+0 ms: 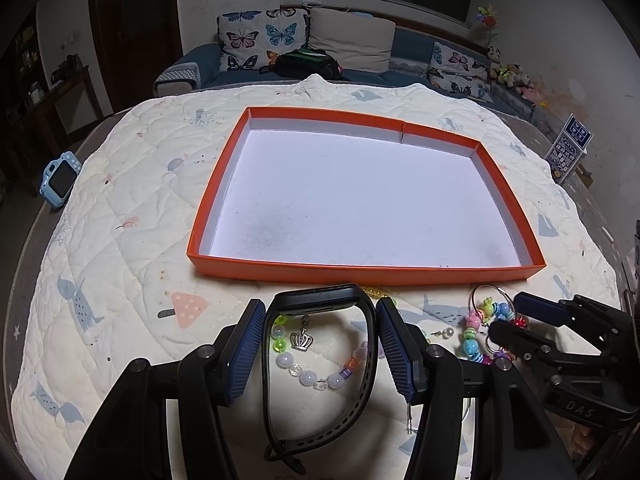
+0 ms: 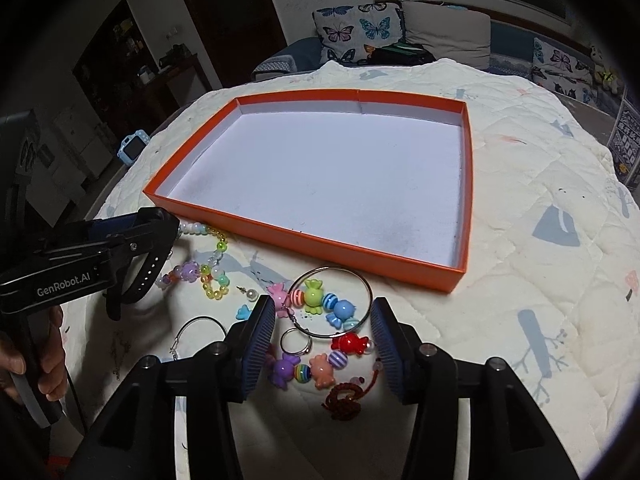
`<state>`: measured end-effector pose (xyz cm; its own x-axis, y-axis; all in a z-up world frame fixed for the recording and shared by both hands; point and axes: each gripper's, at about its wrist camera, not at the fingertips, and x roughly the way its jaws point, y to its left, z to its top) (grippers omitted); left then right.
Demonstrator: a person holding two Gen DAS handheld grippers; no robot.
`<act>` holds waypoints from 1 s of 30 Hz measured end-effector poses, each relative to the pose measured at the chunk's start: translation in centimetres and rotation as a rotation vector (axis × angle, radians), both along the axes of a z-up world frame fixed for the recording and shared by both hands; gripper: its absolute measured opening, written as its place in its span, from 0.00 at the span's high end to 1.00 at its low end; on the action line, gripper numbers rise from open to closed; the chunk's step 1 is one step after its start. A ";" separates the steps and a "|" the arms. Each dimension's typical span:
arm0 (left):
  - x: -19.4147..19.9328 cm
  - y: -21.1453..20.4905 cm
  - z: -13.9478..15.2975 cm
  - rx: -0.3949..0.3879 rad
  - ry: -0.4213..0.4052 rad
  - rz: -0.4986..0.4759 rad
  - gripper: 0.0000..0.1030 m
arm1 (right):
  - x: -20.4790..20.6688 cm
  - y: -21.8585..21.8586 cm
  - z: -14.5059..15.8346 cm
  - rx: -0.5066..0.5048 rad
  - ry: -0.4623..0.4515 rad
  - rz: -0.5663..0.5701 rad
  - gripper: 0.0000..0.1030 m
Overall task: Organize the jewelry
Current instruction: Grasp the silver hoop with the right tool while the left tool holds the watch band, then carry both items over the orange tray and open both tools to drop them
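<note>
Nearest the cameras, the left gripper point(image 1: 320, 344) has its blue pads pressed on both sides of a black smartwatch point(image 1: 320, 300), the jaws about half open around the band and holding it above the quilt point(image 1: 120, 208). Under the watch lies a pale beaded bracelet point(image 1: 316, 376) with a silver crown charm point(image 1: 300, 340). To its right, the right gripper point(image 2: 323, 344) stands part open with nothing clamped, its pads straddling a colourful candy-bead bracelet point(image 2: 320, 300) and a large silver hoop point(image 2: 362, 280) on the quilt; a small ring point(image 2: 296, 342), a pearl stud point(image 2: 251, 294) and a dark red knotted cord point(image 2: 346, 398) lie close by. A hand point(image 2: 36, 352) shows at the left edge. Just beyond the jewelry, the orange tray point(image 1: 360, 270) shows its low near wall, its white floor bare. Open quilt runs left and right of the tray. Farther off sit butterfly cushions point(image 1: 260, 38).
</note>
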<state>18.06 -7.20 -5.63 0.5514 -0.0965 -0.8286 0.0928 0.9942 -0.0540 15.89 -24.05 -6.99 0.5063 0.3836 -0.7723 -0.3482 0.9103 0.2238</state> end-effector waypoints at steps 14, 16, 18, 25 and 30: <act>0.8 0.4 -0.5 -0.004 0.014 0.007 0.41 | 0.8 1.1 -0.6 -0.089 -0.031 0.065 0.41; 0.9 0.5 -0.6 -0.003 0.015 0.009 0.41 | 0.8 1.1 -0.6 -0.090 -0.038 0.071 0.41; 1.1 0.6 -0.7 -0.003 0.017 0.012 0.41 | 0.7 1.1 -0.6 -0.091 -0.041 0.074 0.41; 1.3 0.7 -0.6 -0.005 0.012 0.010 0.41 | 0.6 0.9 -0.5 -0.079 -0.049 0.071 0.44; 1.2 0.9 0.0 -0.006 -0.005 0.008 0.41 | 0.1 0.6 0.0 -0.050 -0.049 0.066 0.44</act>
<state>19.29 -6.35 -5.60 0.5561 -0.0967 -0.8255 0.0851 0.9946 -0.0592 16.00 -23.43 -7.03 0.5187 0.3791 -0.7663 -0.4175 0.8945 0.1599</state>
